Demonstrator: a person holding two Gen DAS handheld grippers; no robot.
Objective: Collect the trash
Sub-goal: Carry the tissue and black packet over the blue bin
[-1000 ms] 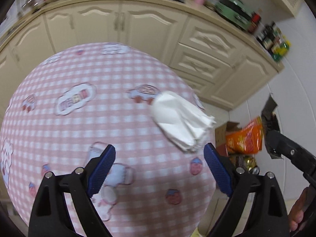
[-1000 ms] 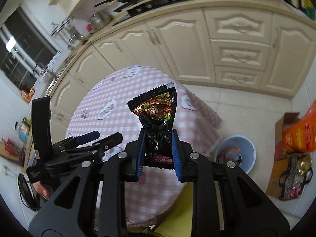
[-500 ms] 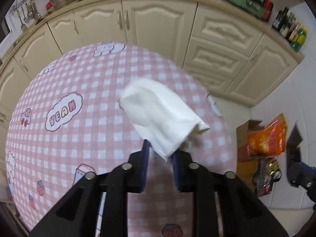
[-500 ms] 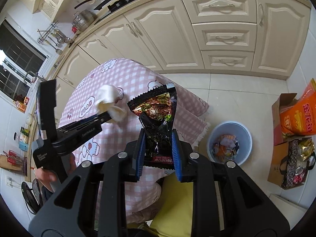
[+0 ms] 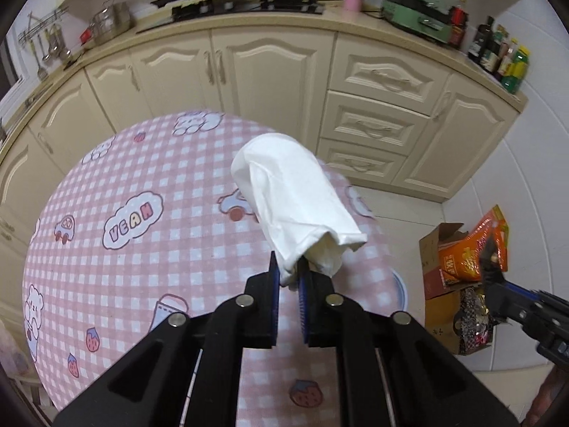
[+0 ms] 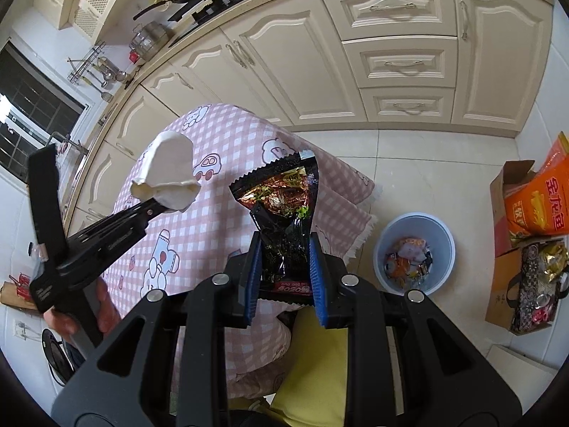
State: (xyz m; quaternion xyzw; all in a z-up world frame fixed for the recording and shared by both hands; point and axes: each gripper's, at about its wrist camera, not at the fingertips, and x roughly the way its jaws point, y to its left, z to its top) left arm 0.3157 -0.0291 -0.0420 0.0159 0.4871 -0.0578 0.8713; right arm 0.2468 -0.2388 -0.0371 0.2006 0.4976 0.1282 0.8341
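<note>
My left gripper is shut on a crumpled white tissue and holds it up above the pink checked tablecloth. The tissue also shows in the right wrist view, at the tip of the left gripper. My right gripper is shut on a black snack wrapper, held in the air beside the table's edge. A light blue trash bin with several wrappers inside stands on the floor, to the right of the table and below the right gripper.
Cream kitchen cabinets run along the back wall. A cardboard box with an orange bag and a patterned bag stand on the floor at the right. The right gripper shows at the right edge of the left wrist view.
My left gripper closed on the tissue and lifted it off the table. My right gripper rose and moved towards the bin side, still holding the wrapper.
</note>
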